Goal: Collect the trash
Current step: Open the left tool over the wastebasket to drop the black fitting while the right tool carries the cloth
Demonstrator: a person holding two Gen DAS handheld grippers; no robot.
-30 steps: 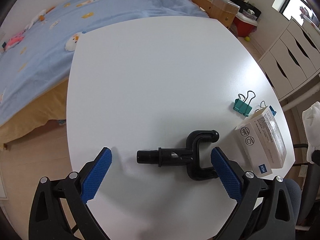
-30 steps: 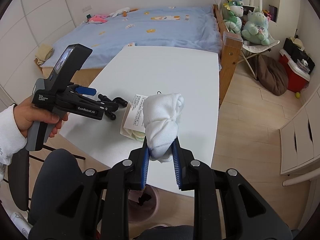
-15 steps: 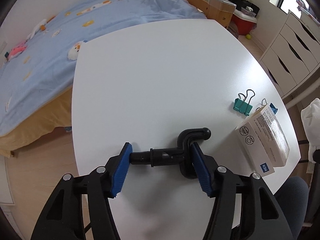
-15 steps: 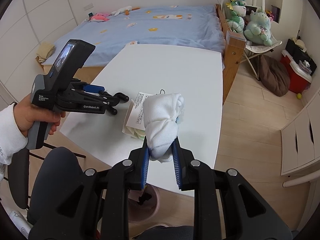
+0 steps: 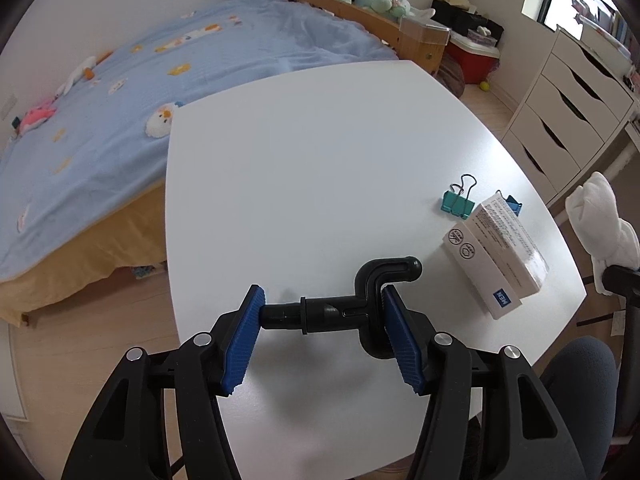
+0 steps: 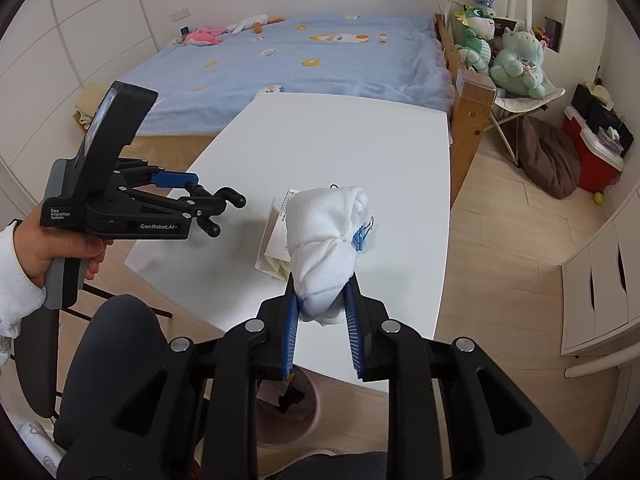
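While our left gripper point(image 5: 322, 312) clamps the black hooked plastic fitting point(image 5: 352, 302) just above the white table point(image 5: 320, 168), our right gripper point(image 6: 322, 310) pinches a bundled white cloth point(image 6: 326, 248) over the table's near edge.

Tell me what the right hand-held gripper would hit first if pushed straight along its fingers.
Probably the white table. The right hand-held gripper, clamped on a white cloth bundle, points down over the table's near edge, toward the white box; depth is unclear, so the box could come first.
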